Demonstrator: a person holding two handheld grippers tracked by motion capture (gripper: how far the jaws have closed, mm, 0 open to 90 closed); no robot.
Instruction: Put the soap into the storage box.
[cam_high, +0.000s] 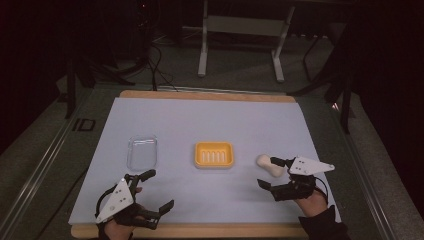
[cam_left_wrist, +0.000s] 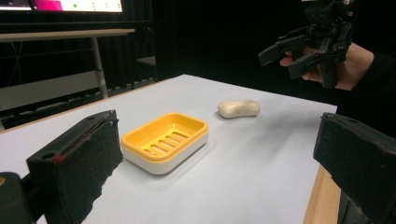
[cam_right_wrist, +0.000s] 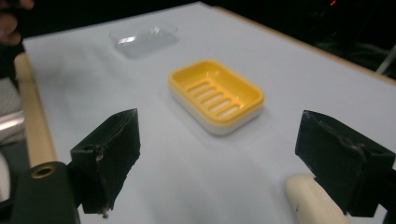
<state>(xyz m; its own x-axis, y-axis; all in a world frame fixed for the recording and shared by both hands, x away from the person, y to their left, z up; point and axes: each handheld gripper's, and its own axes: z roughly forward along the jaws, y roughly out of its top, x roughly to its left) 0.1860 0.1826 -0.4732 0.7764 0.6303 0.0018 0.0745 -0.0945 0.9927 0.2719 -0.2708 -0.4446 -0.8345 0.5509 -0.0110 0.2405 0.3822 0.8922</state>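
I've got my right hand-held gripper (cam_high: 272, 172) spread wide beside the soap bar (cam_high: 269, 165), reaching to pinch it for the yellow soap dish (cam_high: 214, 154); next I must straddle and close.

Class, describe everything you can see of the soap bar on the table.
The soap is a cream, smooth bar, rounded at both ends and slightly pinched in the middle, like a bone. It lies flat and bare on the white table cover, right of the yellow dish and apart from it. The right gripper hangs open just beside it; in the right gripper view one end sits under a jaw.
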